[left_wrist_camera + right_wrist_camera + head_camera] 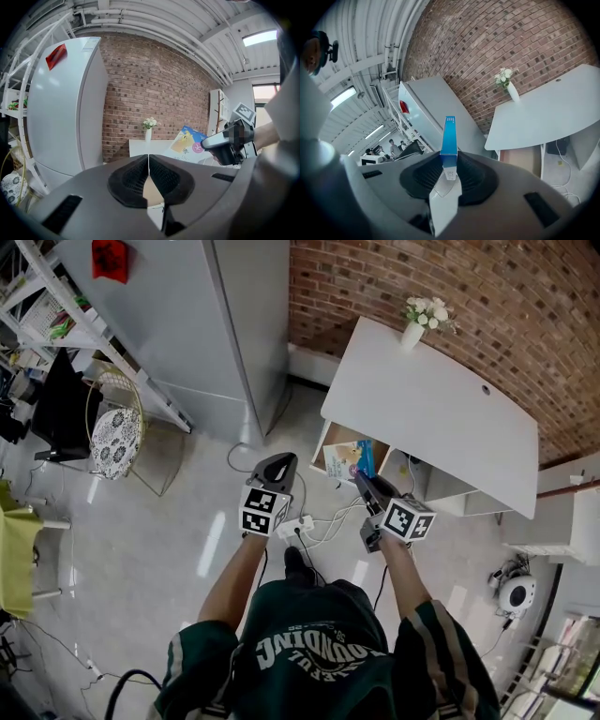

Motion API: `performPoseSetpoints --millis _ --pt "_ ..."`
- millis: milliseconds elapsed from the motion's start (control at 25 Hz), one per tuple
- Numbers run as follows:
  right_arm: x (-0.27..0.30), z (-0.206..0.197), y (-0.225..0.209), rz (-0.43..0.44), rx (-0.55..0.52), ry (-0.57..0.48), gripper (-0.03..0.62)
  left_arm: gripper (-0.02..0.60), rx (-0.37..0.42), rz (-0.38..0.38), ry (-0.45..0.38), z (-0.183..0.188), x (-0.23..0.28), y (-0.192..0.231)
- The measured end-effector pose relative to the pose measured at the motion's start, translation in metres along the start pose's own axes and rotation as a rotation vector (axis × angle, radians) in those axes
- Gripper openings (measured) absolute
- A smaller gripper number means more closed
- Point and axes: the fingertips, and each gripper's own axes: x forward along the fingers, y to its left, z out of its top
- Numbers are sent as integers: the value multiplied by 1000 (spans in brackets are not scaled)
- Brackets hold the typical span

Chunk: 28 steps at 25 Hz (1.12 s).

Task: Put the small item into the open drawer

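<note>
1. Right gripper (360, 477): jaws clamped on a small box (349, 460). In the right gripper view the box (449, 136) stands edge-on between the pads (471, 176), its blue narrow side facing the camera, with a clear tab at its near end
2. Left gripper (280, 461): jaws closed, pads (133, 180) meeting along a thin line, with nothing held between them
3. In the left gripper view the box (187, 139) shows a broad yellow-and-blue face with a pink round mark. It sticks out from the nose of the right gripper (220, 143)
4. In the head view both grippers are held out side by side at about the same height, left one apart from the box, marker cubes facing up
5. Box position: held in the air in the right jaws. In the head view it overlaps the open drawer (336, 435) under the near-left end of the white table (441, 418). Whether it is inside the drawer cannot be judged
6. The right gripper view shows the drawer (525, 161) as a brown-lined opening below the table edge (553, 108)
7. A vase of white flowers (413, 332) stands on the far corner of the table, against the brick wall (450, 296)
8. A grey fridge (178, 315) stands left of the table
9. On the floor, a white power strip (298, 527) with cables lies between the grippers, and a chair with a patterned cushion (114, 439) is far left
</note>
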Motion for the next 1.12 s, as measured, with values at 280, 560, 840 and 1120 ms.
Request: performPoseSetpoints --millis 280,560,840,1120 --pt "8 -10 -4 -44 28 -1 109 18 -7 -37 18 -11 4 8" --pt "1 -17 -18 -79 57 -8 110 18 -9 -65 31 -18 13 -1" --pt "3 -19 -34 -81 76 -14 109 18 -1 -69 41 -22 22 -9" --pt "16 -16 -58 -84 94 -7 109 18 7 -68 56 -22 43 -11"
